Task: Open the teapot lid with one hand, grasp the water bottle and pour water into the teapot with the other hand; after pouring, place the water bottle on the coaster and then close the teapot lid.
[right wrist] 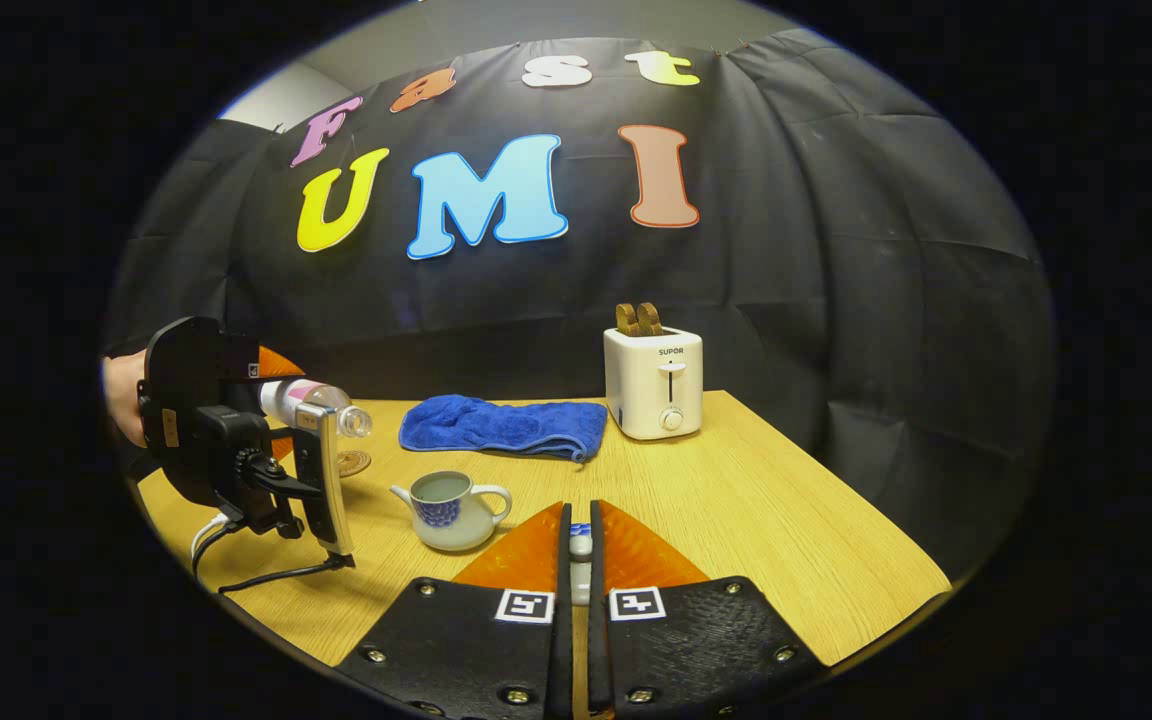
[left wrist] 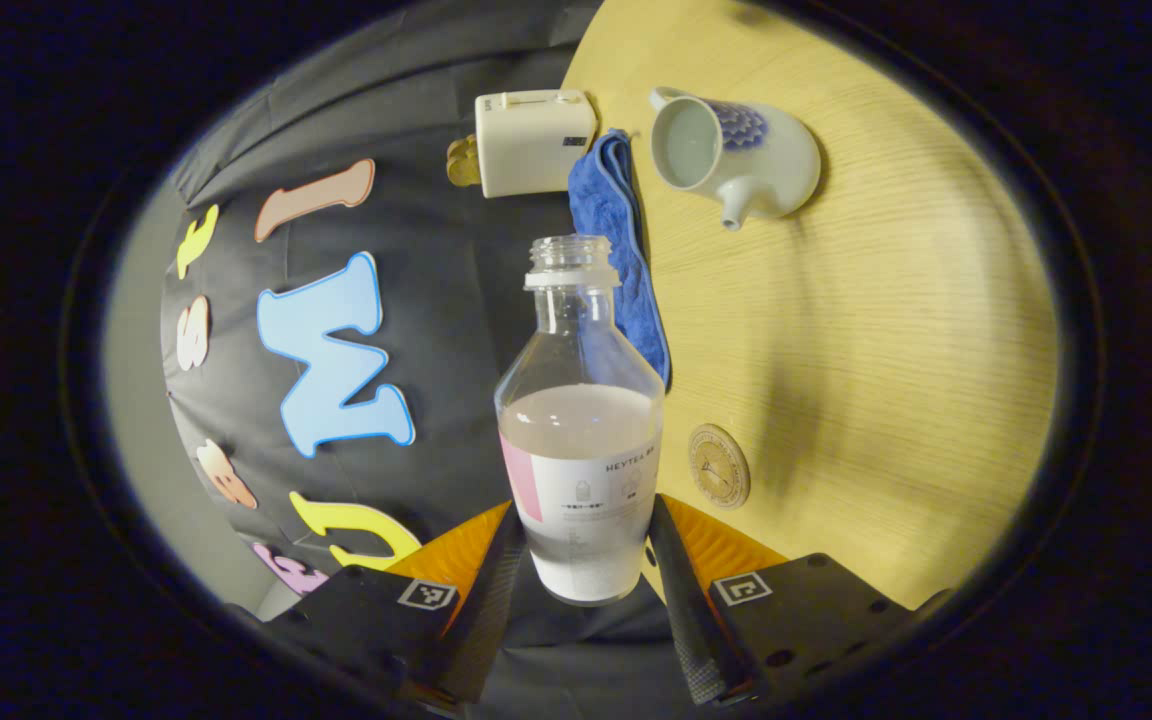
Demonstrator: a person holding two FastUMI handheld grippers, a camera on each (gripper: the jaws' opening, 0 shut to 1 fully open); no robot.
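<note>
Left claw clamped on the uncapped water bottle, tipped sideways above the table. Right claw pinched on the small teapot lid. Teapot open, near the coaster.

Light wooden table carrying a lidless teapot near the front, round coaster to its left, folded blue towel behind, white toaster just beside the towel
</note>
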